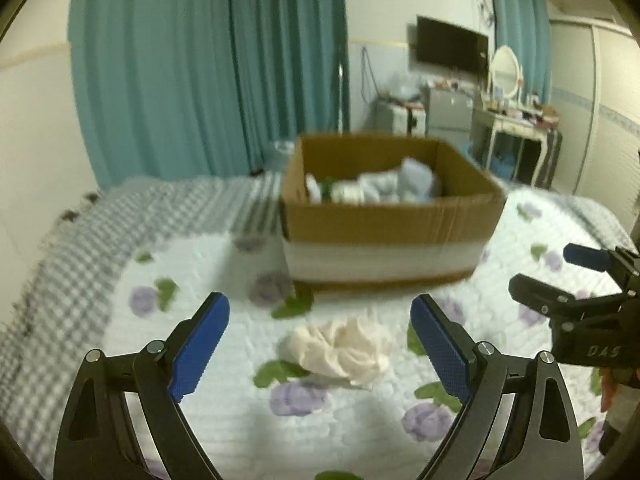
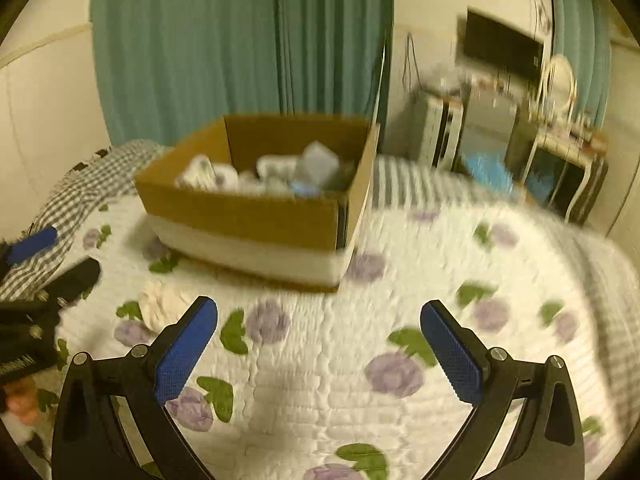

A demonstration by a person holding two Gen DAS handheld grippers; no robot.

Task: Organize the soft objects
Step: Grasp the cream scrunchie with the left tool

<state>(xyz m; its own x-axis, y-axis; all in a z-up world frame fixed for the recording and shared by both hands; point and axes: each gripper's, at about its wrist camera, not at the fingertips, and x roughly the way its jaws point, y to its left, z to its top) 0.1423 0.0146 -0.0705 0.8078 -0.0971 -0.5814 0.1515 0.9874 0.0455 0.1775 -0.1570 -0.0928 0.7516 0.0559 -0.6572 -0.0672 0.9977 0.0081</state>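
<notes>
Pickup is next: I hold my left claw [image 1: 320, 354] spread around the cream cloth [image 1: 344, 350]; right claw [image 2: 319, 354] spread, empty; cardboard box [image 1: 390, 222] at twelve o'clock.

The crumpled cloth [image 1: 343, 349] lies on the quilt [image 1: 224, 392], just ahead of the left gripper [image 1: 320, 344] and between its wide-apart fingers. Behind the cloth, further from the gripper, the cardboard box [image 1: 390, 224] stands on the quilt, with soft items [image 1: 376, 188] in it. The right gripper [image 2: 319, 344] is to the right of the left one, over bare quilt, with the box ahead to its left.
</notes>
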